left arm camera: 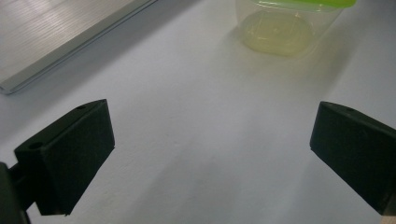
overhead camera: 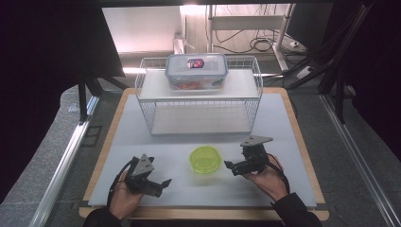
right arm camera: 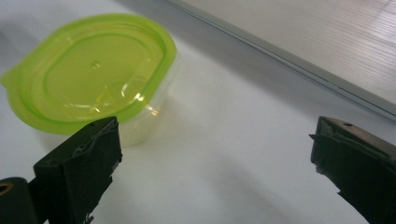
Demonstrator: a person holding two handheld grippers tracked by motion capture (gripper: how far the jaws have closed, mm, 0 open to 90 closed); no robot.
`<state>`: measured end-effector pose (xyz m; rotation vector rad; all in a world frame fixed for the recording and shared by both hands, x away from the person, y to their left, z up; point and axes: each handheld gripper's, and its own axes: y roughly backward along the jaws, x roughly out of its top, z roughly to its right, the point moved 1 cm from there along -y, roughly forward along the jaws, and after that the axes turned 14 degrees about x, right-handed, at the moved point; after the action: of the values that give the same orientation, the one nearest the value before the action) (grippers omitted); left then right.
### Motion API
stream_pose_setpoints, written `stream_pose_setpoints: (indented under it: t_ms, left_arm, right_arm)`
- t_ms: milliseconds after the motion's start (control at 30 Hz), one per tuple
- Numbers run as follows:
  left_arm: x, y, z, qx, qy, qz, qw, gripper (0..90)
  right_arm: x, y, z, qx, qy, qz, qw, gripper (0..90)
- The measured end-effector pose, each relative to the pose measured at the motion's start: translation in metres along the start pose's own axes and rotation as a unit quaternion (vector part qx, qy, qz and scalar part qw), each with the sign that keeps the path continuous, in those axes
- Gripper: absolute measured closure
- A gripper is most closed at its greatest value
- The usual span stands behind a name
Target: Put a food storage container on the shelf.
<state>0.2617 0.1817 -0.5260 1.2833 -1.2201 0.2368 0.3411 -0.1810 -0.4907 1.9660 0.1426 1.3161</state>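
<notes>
A small clear tub with a lime-green lid [overhead camera: 205, 159] stands on the white mat between my two grippers. My left gripper [overhead camera: 159, 185] rests low at the front left, open and holding nothing, with the tub [left arm camera: 285, 25] ahead and to the right of its jaws. To the tub's right, my right gripper [overhead camera: 231, 167] is open as well, jaws wide apart. The green lid [right arm camera: 95, 70] lies just beyond its left jaw, apart from it.
A white wire basket rack [overhead camera: 198, 97] stands behind the tub. On its upper shelf sits a clear lidded box [overhead camera: 196, 70] with orange contents. The mat [overhead camera: 283, 123] lies on a wooden board [overhead camera: 302, 156]. The rack's shelf edge [right arm camera: 327, 79] [left arm camera: 70, 46] shows in both gripper views.
</notes>
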Motion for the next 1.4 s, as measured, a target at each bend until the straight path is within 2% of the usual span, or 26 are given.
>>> stream_pose_setpoints:
  t_ms: [133,300,400,600,767,967,1100,1133,1167,1267,1400]
  left_arm:
    - [0.000,0.000,0.001,0.000,-0.001,-0.001,1.0000,0.0]
    - [0.000,-0.001,0.001,-0.003,-0.005,-0.002,1.0000,0.0]
    - [0.000,-0.002,0.003,-0.006,-0.008,-0.002,0.9999,0.0]
    - [0.000,-0.002,0.003,-0.009,-0.010,-0.002,0.9999,0.0]
    - [0.000,-0.002,0.004,-0.010,-0.014,-0.003,0.9998,0.0]
    - [0.000,-0.003,0.005,-0.011,-0.018,-0.006,0.9998,0.2]
    - [0.000,-0.003,0.006,-0.012,-0.022,-0.006,0.9997,0.3]
    - [0.000,-0.003,0.006,-0.012,-0.022,-0.006,0.9997,0.3]
    - [0.000,-0.003,0.006,-0.011,-0.022,-0.006,0.9997,0.3]
    - [0.001,-0.003,0.006,-0.011,-0.023,-0.006,0.9997,0.3]
    - [0.001,-0.003,0.007,-0.011,-0.024,-0.006,0.9996,0.3]
  right_arm:
    - [0.007,0.002,-0.003,0.004,-0.022,0.000,0.9998,10.6]
    - [0.016,0.002,-0.003,0.035,-0.041,0.012,0.9984,26.3]
    - [0.020,-0.004,-0.002,0.068,-0.055,0.013,0.9961,35.6]
    - [0.025,-0.024,0.004,0.091,-0.075,-0.004,0.9931,50.3]
    - [0.027,-0.035,0.011,0.112,-0.106,-0.006,0.9881,61.5]
    - [0.027,-0.038,0.020,0.151,-0.153,0.000,0.9766,70.7]
    - [0.027,-0.039,0.022,0.170,-0.170,0.000,0.9706,77.1]
    - [0.027,-0.039,0.022,0.183,-0.175,0.004,0.9674,79.0]
    - [0.027,-0.040,0.021,0.188,-0.176,0.003,0.9661,79.3]
    - [0.029,-0.040,0.019,0.187,-0.174,0.000,0.9669,80.1]
    - [0.031,-0.040,0.018,0.204,-0.183,0.005,0.9616,80.8]
